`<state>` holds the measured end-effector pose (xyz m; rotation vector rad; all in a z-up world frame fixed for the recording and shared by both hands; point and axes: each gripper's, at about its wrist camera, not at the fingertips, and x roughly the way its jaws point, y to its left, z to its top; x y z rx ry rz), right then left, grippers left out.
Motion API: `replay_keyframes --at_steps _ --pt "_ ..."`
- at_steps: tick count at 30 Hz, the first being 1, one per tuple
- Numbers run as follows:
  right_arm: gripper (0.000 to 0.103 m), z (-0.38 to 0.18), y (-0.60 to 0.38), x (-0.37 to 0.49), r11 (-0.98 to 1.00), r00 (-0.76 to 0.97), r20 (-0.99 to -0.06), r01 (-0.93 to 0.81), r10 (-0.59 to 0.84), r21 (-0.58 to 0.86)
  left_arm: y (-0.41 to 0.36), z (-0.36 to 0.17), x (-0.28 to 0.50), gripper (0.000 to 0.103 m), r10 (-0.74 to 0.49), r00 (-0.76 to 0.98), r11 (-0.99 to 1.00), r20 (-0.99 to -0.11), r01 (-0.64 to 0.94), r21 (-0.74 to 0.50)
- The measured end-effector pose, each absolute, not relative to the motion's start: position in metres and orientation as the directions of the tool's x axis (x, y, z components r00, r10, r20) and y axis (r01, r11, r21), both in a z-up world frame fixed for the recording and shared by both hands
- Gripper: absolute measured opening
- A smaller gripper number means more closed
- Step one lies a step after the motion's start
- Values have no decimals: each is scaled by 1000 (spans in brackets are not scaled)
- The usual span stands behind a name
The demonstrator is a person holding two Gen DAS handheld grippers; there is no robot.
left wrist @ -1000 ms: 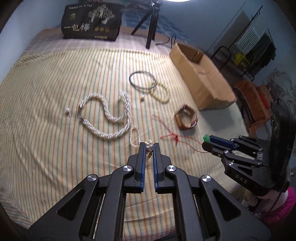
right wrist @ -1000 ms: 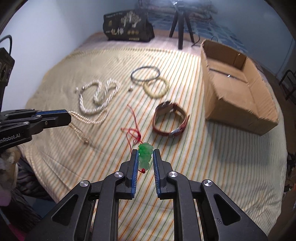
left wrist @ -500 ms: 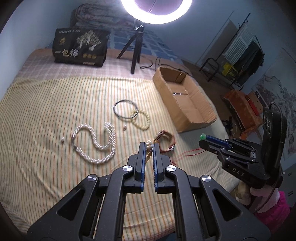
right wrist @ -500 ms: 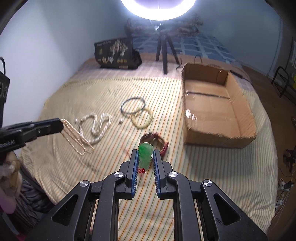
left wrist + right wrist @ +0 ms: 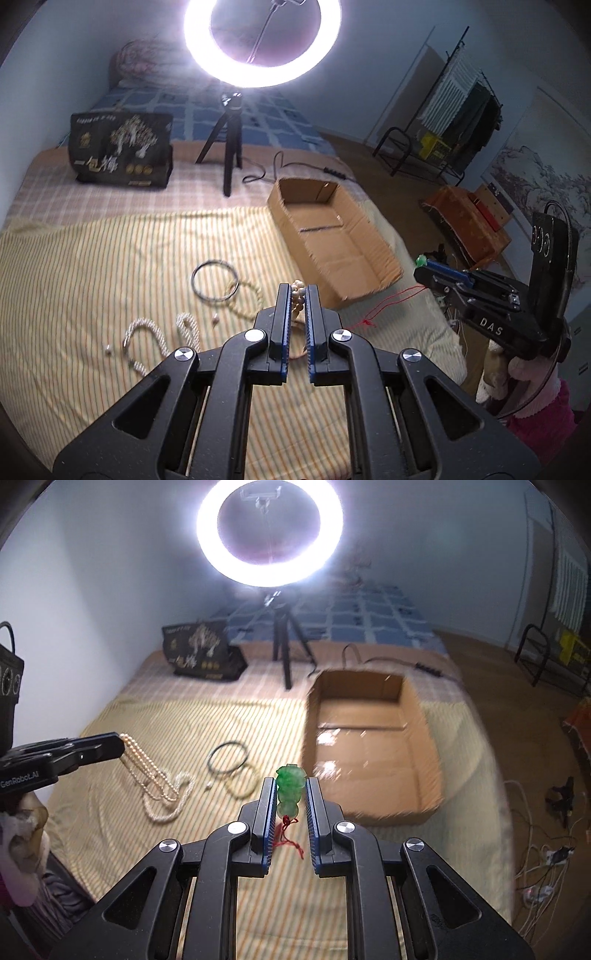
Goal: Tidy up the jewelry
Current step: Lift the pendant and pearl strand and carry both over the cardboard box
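Both grippers have risen off the striped bedspread [image 5: 110, 266] since the earlier frames, each carrying its piece clear of the cloth. We find the green jade pendant [image 5: 291, 789] clamped between the pads of the right gripper [image 5: 291, 786], its red cord [image 5: 290, 836] trailing below the fingers. We find the pearl strand [image 5: 297, 295] pinched at the tips of the left gripper [image 5: 295, 295], jaws fully clenched, loops dangling in the right wrist view. Both pieces hang above the bedspread's near edge, short of the open cardboard box [image 5: 417, 775] at its right side. Left lying mid-cloth are a twisted pearl rope [image 5: 162, 339], a dark bangle [image 5: 215, 281] and a pale bead bracelet [image 5: 251, 299] touching it. A ring light [image 5: 261, 40] stands at the far edge.
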<state>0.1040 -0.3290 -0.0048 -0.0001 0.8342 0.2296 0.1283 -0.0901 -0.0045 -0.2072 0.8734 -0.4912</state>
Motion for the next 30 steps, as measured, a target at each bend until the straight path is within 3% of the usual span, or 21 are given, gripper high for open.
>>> replay_keyframes --at_steps 14,30 --pt "14 17 -365 151 986 712 -684 -155 158 66 -137 9 174 5 -538 525 841 -659 389 -377" --pt "14 -9 -404 213 991 696 -706 -115 131 71 -213 -14 211 5 -583 466 804 -666 448 -390"
